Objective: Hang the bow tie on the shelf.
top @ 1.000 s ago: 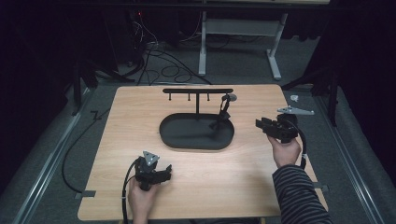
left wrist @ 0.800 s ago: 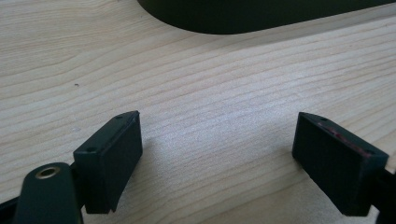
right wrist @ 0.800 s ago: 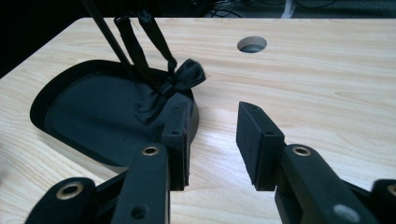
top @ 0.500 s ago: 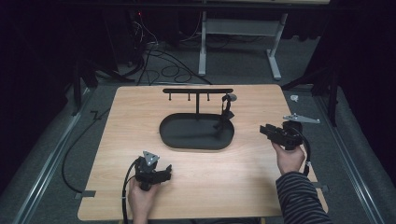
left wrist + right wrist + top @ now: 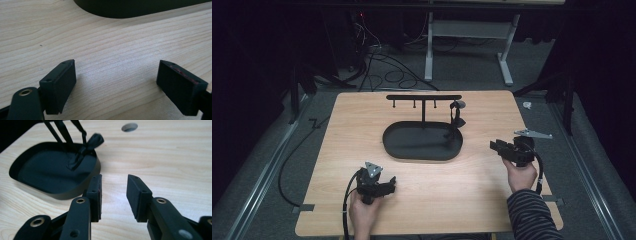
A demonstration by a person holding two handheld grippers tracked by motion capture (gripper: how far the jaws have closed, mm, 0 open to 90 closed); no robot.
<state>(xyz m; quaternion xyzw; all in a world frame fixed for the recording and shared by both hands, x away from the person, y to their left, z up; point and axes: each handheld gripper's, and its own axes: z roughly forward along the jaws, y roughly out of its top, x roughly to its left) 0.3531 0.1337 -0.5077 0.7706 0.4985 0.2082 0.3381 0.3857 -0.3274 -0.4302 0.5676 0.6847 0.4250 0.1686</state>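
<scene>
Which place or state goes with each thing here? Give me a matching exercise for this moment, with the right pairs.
Things:
1. left gripper
2. right gripper
3. black oval tray
4. small dark item

Places or states:
a. hangs from the right end of the T-shaped stand, above the tray
b. fingers wide apart, nothing between them, near the table's front edge
c. lies at the middle of the table
d. fingers narrowly apart, empty, just right of the tray

Pairs: 1-b, 2-d, 3-c, 4-a
</scene>
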